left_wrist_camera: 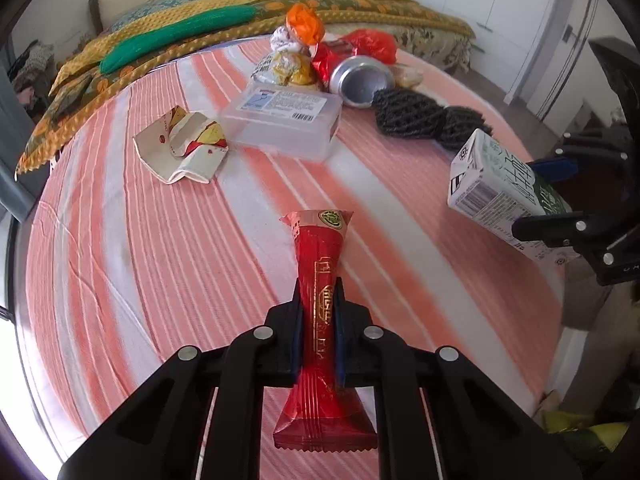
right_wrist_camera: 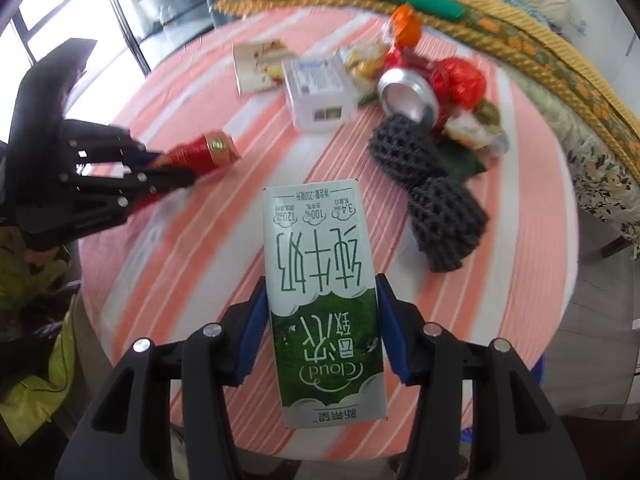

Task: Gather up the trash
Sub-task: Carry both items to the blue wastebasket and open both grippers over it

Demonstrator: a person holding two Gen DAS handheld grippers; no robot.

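My left gripper [left_wrist_camera: 319,294] is shut on a red snack wrapper [left_wrist_camera: 320,248], which sticks out past the fingertips above the pink-striped cloth [left_wrist_camera: 160,280]. In the right wrist view the left gripper [right_wrist_camera: 160,168] and the wrapper [right_wrist_camera: 200,152] appear at the left. My right gripper [right_wrist_camera: 321,280] is shut on a green-and-white milk carton [right_wrist_camera: 320,236], blue pads pressing its two sides. The carton [left_wrist_camera: 492,184] and the right gripper [left_wrist_camera: 538,196] also show at the right edge of the left wrist view, lifted off the cloth.
Farther back on the cloth lie a crushed paper box [left_wrist_camera: 184,148], a clear plastic box [left_wrist_camera: 280,120], a metal can [left_wrist_camera: 360,80], black foam netting [left_wrist_camera: 424,120], and orange and red bags [left_wrist_camera: 304,24]. Folded blankets [left_wrist_camera: 200,32] lie behind. A yellow-green bag [left_wrist_camera: 580,428] sits below the cloth's edge.
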